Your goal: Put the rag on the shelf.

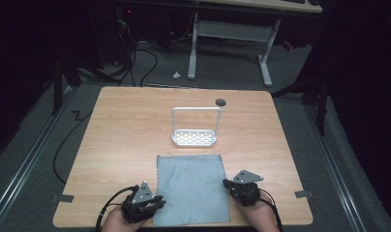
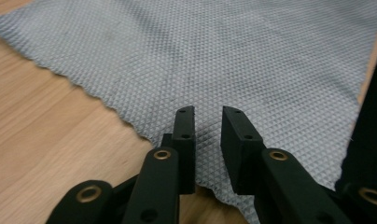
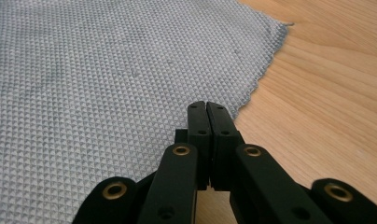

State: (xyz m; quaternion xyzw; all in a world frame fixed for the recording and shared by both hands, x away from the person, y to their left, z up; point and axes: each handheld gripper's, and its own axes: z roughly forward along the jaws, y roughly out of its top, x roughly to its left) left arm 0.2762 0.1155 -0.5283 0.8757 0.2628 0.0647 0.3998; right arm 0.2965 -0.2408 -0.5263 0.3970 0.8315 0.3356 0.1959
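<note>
A grey waffle-weave cloth [image 1: 191,188] lies flat on the wooden table [image 1: 121,125] near its front edge. My left gripper [image 1: 159,202] is at the cloth's front left corner. In the left gripper view its jaws [image 2: 208,112] stand open with a narrow gap, low over the cloth [image 2: 200,56], and nothing is pinched between them. My right gripper [image 1: 226,183] is at the cloth's right edge. In the right gripper view its jaws [image 3: 206,106] are shut tight together just over the edge of the cloth [image 3: 84,70]. Whether any fabric is caught between them I cannot tell.
A white wire rack [image 1: 195,139] with a tall handle frame stands just beyond the cloth, mid-table. A round cable hole [image 1: 220,102] sits near the far edge. Tape strips [image 1: 62,197] stick out at the table's front corners. Bare wood lies on both sides of the cloth.
</note>
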